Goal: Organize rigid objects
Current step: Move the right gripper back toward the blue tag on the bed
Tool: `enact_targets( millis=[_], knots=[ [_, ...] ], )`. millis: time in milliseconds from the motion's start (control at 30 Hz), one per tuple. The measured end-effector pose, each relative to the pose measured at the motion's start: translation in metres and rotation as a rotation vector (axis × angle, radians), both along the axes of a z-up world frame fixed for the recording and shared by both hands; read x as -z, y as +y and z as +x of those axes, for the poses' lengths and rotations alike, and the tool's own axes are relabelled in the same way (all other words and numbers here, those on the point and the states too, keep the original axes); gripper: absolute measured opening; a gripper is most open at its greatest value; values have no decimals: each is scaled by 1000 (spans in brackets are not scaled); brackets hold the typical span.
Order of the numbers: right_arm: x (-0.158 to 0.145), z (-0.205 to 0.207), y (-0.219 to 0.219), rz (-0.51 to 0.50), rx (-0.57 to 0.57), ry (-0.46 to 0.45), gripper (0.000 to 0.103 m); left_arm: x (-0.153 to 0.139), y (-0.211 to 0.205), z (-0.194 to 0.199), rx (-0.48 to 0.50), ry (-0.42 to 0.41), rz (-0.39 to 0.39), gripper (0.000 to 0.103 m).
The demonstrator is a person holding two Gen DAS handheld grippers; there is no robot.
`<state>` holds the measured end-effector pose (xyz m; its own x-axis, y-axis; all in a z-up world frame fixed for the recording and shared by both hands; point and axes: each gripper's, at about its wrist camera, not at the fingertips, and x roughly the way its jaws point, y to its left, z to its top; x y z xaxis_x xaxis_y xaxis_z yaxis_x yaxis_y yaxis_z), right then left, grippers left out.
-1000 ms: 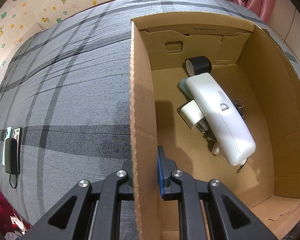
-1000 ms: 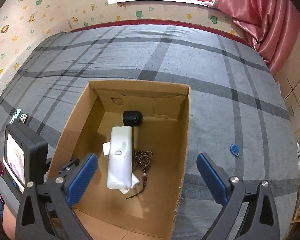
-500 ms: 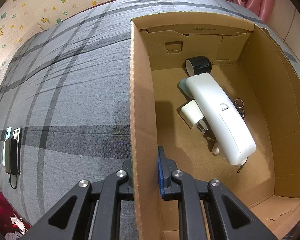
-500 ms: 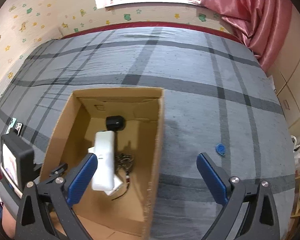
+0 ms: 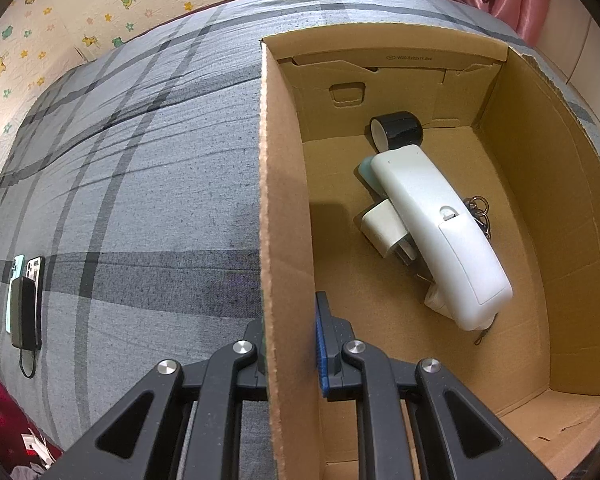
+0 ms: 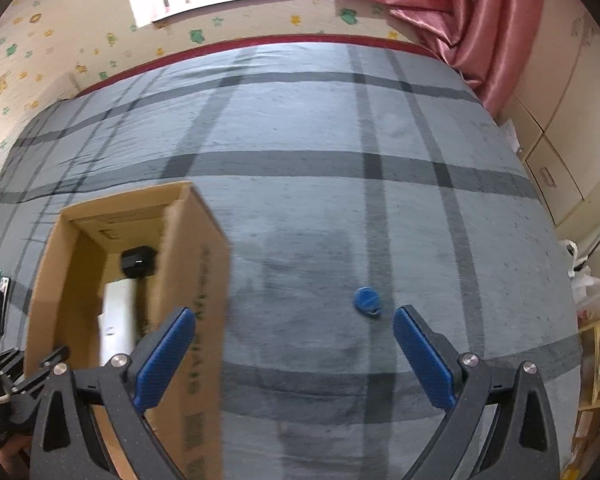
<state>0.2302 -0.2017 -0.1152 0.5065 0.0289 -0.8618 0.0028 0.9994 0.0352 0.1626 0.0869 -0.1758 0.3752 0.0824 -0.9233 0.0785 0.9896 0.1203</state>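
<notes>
Plaid bedspread (image 6: 300, 208); left claw (image 5: 290, 344) clamps cardboard box (image 5: 284, 200) wall; print unreadable.

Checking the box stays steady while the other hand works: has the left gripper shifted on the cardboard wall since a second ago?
No. The left gripper stays clamped at the same spot on the box wall.

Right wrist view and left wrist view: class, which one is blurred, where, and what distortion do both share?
Right wrist view: the cardboard box smears with motion blur, its printed side unreadable, while the blue tag stays fairly sharp. Left wrist view: crisp. Both: fisheye bending curves the bedspread stripes, dark corners.
</notes>
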Motion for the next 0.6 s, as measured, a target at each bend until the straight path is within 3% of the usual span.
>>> enact_targets(
  millis=[600],
  knots=[
    [89, 47, -69, 33, 103, 147, 101, 0, 0, -1, 1, -4, 4, 15]
  ],
)
